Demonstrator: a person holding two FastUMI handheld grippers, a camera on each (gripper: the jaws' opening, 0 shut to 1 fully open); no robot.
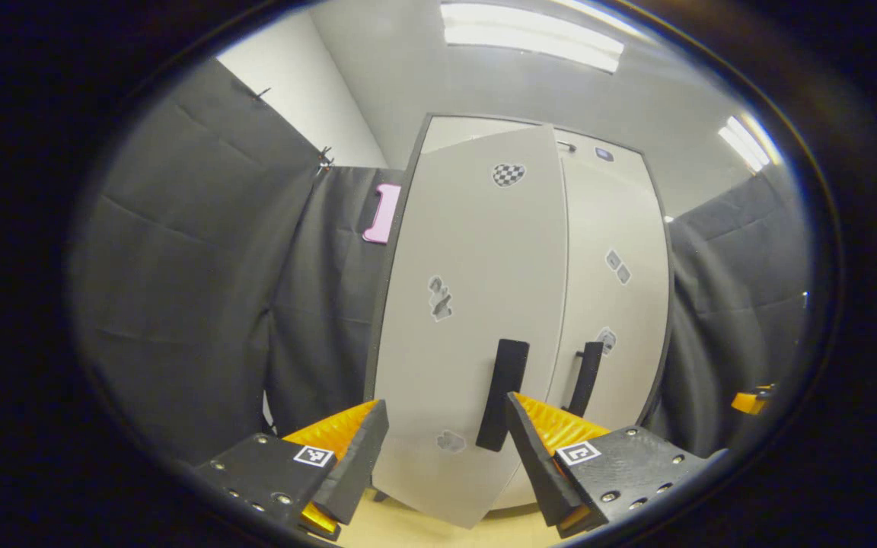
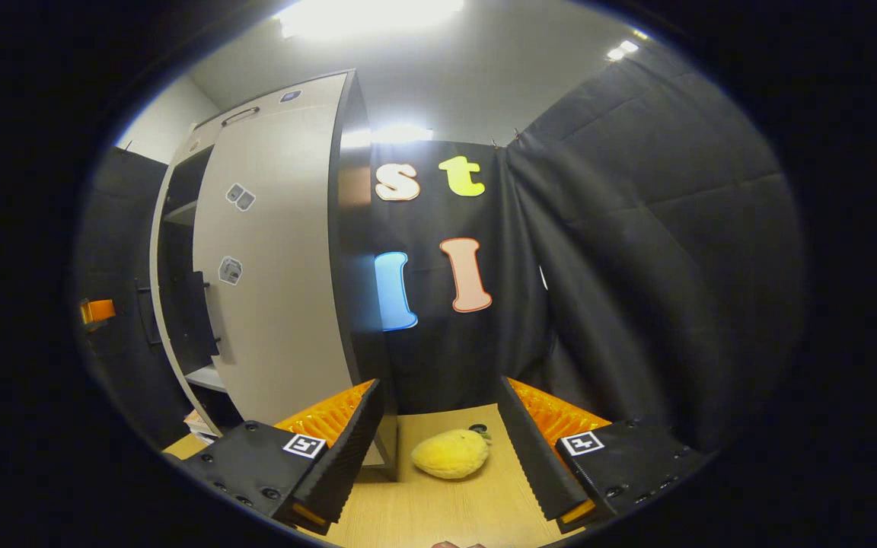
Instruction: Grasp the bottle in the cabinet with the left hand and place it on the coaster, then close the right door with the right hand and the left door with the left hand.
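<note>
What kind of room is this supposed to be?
Probably a staged test booth, not a real home: black cloth walls hang around a lone pale cabinet on a wooden tabletop, with office-style ceiling lights overhead.

No legible text or labels.

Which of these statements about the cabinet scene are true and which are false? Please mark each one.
1. The tall light grey cabinet has its right door closed. True.
2. The left door is fully shut. False: it stands ajar, swung partly out.
3. The left gripper has its jaws open, close in front of the left door's black vertical handle. True.
4. The right gripper holds the soft yellow lemon-shaped toy. False: its jaws are open and the toy lies on the light wooden table.
5. Each door carries a black handle. True.
</note>
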